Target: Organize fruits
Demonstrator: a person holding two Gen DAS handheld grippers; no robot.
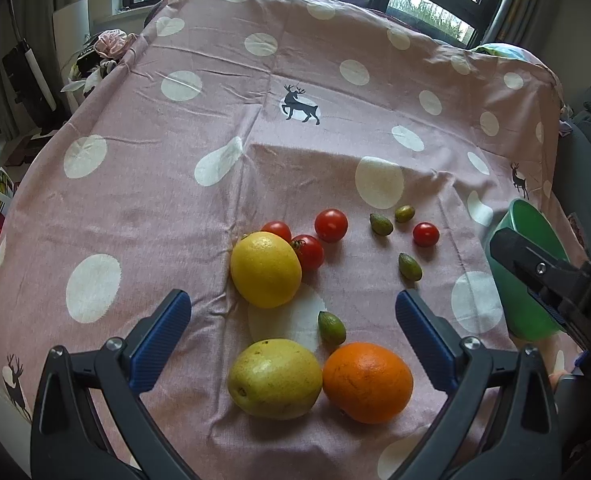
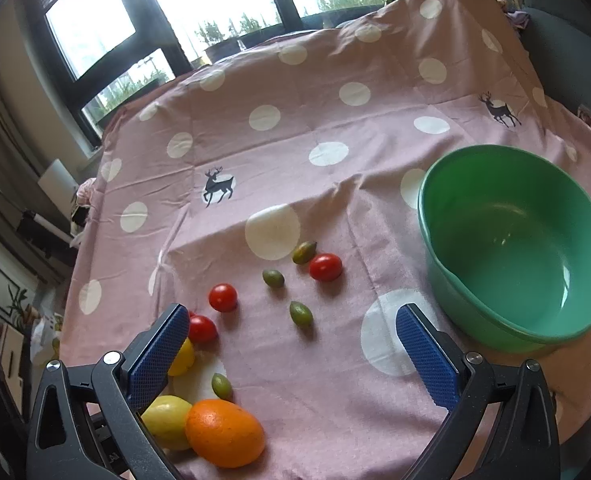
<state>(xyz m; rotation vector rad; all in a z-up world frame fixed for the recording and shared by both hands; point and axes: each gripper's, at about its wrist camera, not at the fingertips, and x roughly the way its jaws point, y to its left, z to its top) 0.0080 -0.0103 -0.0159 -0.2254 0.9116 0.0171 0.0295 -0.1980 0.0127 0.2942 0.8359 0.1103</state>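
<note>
Both claws stand wide and hold nothing. The left gripper hovers over the near cluster: the orange touches the pale yellow-green fruit, with a small green fruit just beyond their seam and the yellow citrus farther off, pressed against two cherry tomatoes. The right gripper hangs over bare tablecloth, with the green bowl to its right (nothing lies in it yet, so I judge the sorting barely begun).

The risks come from crowding and roundness, I think. A finger lowered between the orange and its neighbour could shove one aside, and either could roll toward the near table edge. The small green fruits and tomatoes may squirt out of a wide pinch, and the tomatoes could split under a firm one. The wrinkled cloth could also drag if a fingertip snags it, shifting everything.
</note>
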